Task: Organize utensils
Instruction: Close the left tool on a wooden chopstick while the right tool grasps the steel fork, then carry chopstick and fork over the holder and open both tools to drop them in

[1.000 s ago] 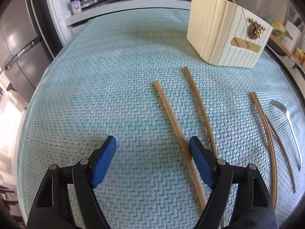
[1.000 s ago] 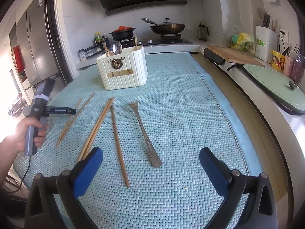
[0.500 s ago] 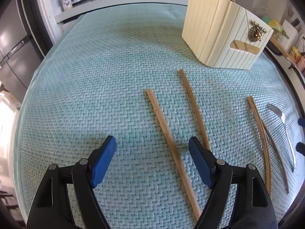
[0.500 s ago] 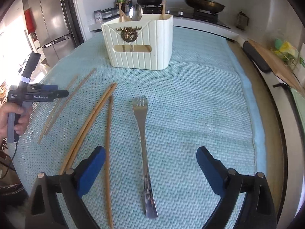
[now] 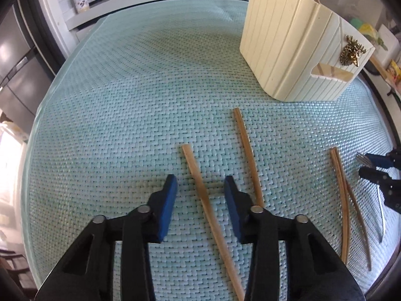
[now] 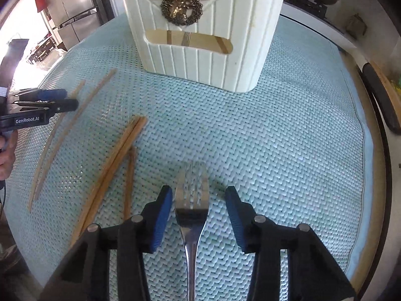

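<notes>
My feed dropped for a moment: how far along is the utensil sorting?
Done: a few utensils already stand in the cream ribbed holder. In hand: right gripper closing around the metal fork, left gripper closing around a bamboo chopstick, neither gripped yet. Left: four more chopsticks on the mat.

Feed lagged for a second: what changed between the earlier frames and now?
Both grippers moved in and their jaws are closing. The left gripper now straddles a chopstick; the right gripper straddles the fork. Neither pad touches yet. The utensils and the holder stayed put on the mat.
</notes>
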The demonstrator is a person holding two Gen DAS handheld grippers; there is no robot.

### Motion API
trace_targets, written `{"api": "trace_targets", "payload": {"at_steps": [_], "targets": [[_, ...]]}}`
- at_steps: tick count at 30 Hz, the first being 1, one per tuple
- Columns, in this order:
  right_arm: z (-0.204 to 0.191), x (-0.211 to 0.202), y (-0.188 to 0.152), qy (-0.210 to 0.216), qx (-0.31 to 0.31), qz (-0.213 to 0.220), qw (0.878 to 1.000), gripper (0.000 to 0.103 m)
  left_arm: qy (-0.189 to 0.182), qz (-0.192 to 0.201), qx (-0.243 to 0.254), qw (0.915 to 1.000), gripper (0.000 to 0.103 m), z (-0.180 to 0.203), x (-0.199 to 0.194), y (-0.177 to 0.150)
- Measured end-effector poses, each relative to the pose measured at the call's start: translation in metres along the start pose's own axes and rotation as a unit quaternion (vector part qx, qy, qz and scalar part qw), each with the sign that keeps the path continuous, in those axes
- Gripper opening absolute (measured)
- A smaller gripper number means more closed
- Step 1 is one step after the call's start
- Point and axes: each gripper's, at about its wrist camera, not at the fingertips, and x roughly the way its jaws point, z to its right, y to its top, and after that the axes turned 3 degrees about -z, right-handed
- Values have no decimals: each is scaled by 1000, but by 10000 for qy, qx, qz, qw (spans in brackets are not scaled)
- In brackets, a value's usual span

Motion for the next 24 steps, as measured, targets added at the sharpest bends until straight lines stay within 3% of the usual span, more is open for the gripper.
{"api": "trace_targets", "payload": {"at_steps": [1,2,4,11,20,24], "targets": [[-1,1,3,-17,12,-11,10000,25,-45,2,11,10000,14,1,-1,0],[-2,1,4,-33,43,-23,10000,24,-99,-3,-2,10000,8,1,0,1],[-4,-2,4,-44,90,39,9999,24,-179,58,-55,9998,5,-3,-1,0],[-5,-60,-19,-62,276,800,9964,24,-725,782,-438,9933,5,-16,-49,-27],[-8,-141,-50,78,559,1927,9796,24,-1272,1870,-505,9728,5,-9,-151,-57],[-11,-169,-61,96,607,2292,9714,24,-1437,2235,-520,9627,5,-5,-178,-52]]}}
